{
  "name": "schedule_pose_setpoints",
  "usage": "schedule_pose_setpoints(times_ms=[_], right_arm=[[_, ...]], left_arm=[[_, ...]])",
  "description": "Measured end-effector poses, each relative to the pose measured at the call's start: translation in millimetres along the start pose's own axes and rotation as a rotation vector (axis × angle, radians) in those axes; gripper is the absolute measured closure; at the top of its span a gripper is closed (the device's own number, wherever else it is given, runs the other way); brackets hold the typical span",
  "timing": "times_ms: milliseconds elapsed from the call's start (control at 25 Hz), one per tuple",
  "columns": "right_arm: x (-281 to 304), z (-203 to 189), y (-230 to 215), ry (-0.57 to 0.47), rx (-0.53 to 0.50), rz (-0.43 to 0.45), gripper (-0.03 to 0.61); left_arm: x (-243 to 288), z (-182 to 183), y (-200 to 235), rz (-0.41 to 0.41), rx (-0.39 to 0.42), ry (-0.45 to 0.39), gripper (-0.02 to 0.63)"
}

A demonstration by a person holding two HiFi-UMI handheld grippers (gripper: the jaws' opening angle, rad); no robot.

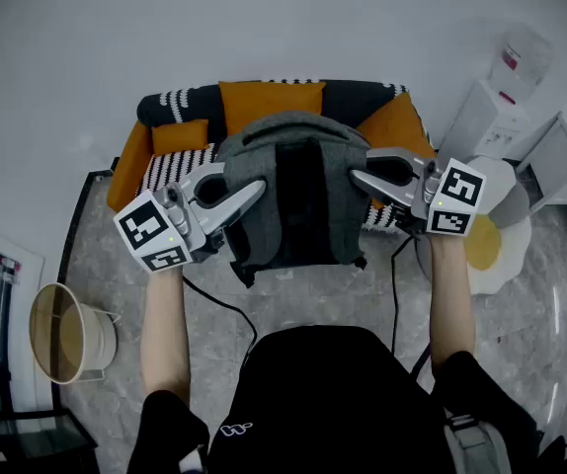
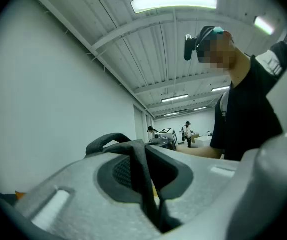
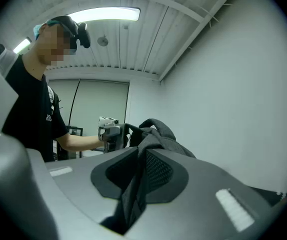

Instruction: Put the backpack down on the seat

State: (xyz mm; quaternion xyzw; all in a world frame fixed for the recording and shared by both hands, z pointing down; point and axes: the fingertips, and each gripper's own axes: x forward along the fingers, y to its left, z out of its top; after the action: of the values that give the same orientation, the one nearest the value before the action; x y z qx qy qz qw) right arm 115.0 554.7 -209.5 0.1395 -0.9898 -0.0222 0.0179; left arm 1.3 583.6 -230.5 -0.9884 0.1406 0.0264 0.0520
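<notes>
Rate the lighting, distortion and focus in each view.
Head view: even, soft light, sharp, with barely a shadow under the backpack. Left gripper view: strong fisheye with black corners, the lamp blown out, the near jaws soft. Right gripper view: the same fisheye and lamp glare, near jaws soft again.

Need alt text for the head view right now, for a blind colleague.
A grey backpack is held over an orange and striped seat, pinched at its sides by the left hand-held gripper and the right hand-held gripper. A tan bin stands at lower left.
</notes>
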Motion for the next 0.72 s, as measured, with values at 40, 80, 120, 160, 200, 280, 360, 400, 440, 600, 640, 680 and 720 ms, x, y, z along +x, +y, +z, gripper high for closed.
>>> schedule_pose_setpoints(times_ms=[40,80,120,160,200,280,360,400,440,600,640,680,720], right_arm=[[0,-1,-1,0.006,-0.004,-0.001,0.528],[-1,-1,-1,0.011,-0.008,-0.001,0.528],[-1,-2,-2,0.016,-0.011,-0.001,0.529],[0,-3,-1,0.019,-0.014,-0.001,0.529],[0,-3,-1,0.020,-0.016,-0.002,0.529],[0,-3,-2,0.019,-0.013,-0.009,0.529],[1,-3,-5,0.020,-0.006,-0.019,0.528],[2,-3,-5,0.022,-0.003,-0.023,0.528],[2,-4,-4,0.023,-0.002,-0.028,0.528],[-21,-13,-18,0.019,-0.008,-0.037,0.528],[-37,-18,-23,0.014,-0.010,-0.037,0.528],[-51,-22,-27,0.010,-0.010,-0.039,0.528],[-62,-26,-29,0.005,-0.009,-0.045,0.528]], left_arm=[[1,-1,1,-0.001,-0.002,-0.004,0.589],[2,-1,2,-0.002,-0.004,-0.008,0.589],[3,-2,3,-0.002,-0.006,-0.011,0.589],[2,-2,4,-0.002,-0.008,-0.015,0.589],[2,-1,4,-0.003,-0.009,-0.019,0.589],[3,-2,5,-0.008,-0.007,-0.021,0.589],[4,-3,8,-0.014,-0.006,-0.014,0.589],[3,-4,9,-0.017,-0.008,-0.009,0.589],[2,-4,9,-0.021,-0.010,-0.006,0.589],[30,-15,7,-0.030,-0.008,0.006,0.589],[46,-19,3,-0.032,-0.005,0.015,0.589],[60,-23,-1,-0.037,-0.003,0.026,0.589],[71,-26,-3,-0.047,-0.004,0.037,0.589]])
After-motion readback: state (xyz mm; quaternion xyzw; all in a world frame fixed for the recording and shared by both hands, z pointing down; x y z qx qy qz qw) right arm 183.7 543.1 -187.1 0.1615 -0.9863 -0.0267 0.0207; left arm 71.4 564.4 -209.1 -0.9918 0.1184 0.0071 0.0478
